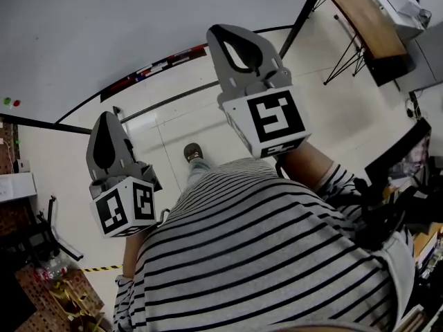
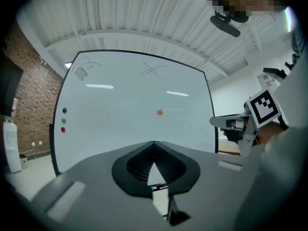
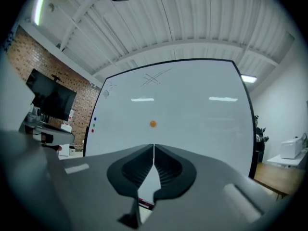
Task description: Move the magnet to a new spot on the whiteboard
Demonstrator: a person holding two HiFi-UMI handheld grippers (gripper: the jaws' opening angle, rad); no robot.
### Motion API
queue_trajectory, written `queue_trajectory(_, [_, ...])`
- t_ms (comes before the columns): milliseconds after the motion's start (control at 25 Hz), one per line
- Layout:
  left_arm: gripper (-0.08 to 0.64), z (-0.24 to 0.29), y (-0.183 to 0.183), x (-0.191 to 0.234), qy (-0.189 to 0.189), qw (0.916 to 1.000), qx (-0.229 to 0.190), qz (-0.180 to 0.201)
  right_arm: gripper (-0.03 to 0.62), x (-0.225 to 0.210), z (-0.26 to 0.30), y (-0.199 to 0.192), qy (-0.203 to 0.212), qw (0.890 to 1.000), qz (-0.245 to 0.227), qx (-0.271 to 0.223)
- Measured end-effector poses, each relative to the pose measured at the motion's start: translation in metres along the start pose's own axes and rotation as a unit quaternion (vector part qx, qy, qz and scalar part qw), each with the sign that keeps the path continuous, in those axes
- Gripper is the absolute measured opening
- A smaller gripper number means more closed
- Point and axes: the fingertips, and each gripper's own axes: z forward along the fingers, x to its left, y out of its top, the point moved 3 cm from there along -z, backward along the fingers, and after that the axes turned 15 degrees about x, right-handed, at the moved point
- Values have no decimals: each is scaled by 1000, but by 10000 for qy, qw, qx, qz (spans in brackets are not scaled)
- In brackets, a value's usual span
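Note:
A small orange magnet (image 2: 160, 112) (image 3: 153, 124) sticks near the middle of the whiteboard (image 2: 125, 109) (image 3: 192, 109), well ahead of both grippers and apart from them. In the head view the whiteboard (image 1: 104, 26) fills the upper left. My left gripper (image 1: 107, 116) (image 2: 154, 146) is shut, its jaws meeting at the tips with nothing between them. My right gripper (image 1: 218, 30) (image 3: 153, 148) is held higher and closer to the board, also shut and empty. The right gripper's marker cube (image 2: 263, 107) shows at the right of the left gripper view.
Blue (image 2: 64, 110), green (image 2: 63, 121) and red (image 2: 62, 129) magnets sit in a column at the board's left edge. A marker tray (image 1: 159, 66) runs under the board. A brick wall (image 2: 29, 109) and a monitor (image 3: 50, 100) stand left, a wooden table (image 1: 367, 19) right.

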Motion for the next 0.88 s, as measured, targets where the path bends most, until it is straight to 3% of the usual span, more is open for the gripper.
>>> queue_trajectory(200, [15,-24,-3,-19,115,9999,28,125,1,1,-31,-17,247,9990,380,64])
queue_trajectory(480, [15,-30,-9,-22,-80,9999,50,135,0,28,-49,-37,541,9917,1095,405])
queue_trajectory(880, [15,-48,-27,-5,-475,9981,344,-208,0,92,-54,-39,715,9910,950,616])
